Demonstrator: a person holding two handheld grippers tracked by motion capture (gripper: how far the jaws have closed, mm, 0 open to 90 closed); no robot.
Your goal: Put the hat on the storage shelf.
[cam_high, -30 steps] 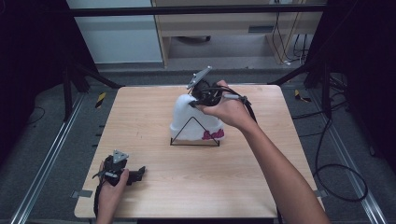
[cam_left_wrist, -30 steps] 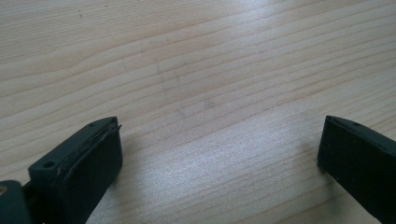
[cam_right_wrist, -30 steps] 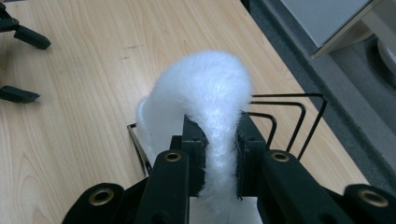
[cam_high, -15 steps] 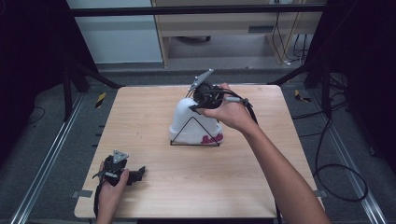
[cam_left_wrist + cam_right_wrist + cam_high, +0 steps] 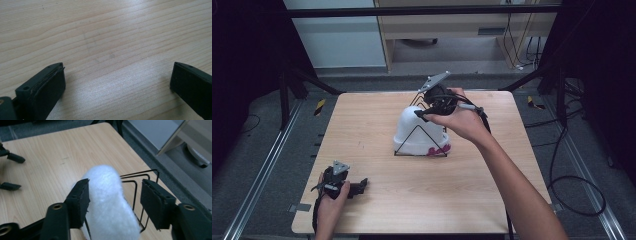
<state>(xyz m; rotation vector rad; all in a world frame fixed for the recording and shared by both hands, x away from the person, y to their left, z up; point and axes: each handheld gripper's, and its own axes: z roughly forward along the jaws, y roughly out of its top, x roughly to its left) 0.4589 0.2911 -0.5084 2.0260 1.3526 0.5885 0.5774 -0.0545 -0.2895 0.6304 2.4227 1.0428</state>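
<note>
A white fluffy item (image 5: 404,125) with a pink patch at its base leans in a black wire rack (image 5: 408,140) at the middle of the wooden table (image 5: 362,125). My right gripper (image 5: 416,106) hovers at its top. Its jaws have just been opening and stand open on either side of the fluffy item (image 5: 110,215), the right jaw well off it in the right gripper view, where the gripper (image 5: 115,192) looks down past the rack (image 5: 136,176). My left gripper (image 5: 362,186) rests on the table near the front left, open (image 5: 117,75) over bare wood.
The table's far edge (image 5: 140,157) drops to a grey floor with a cabinet behind it. Black frame posts and cables stand around the table. Bare wood (image 5: 112,30) lies between the rack and the left gripper.
The right hand has shifted slightly to the right above the fluffy item, and its jaws have spread apart. The left hand and its gripper have stayed put.
</note>
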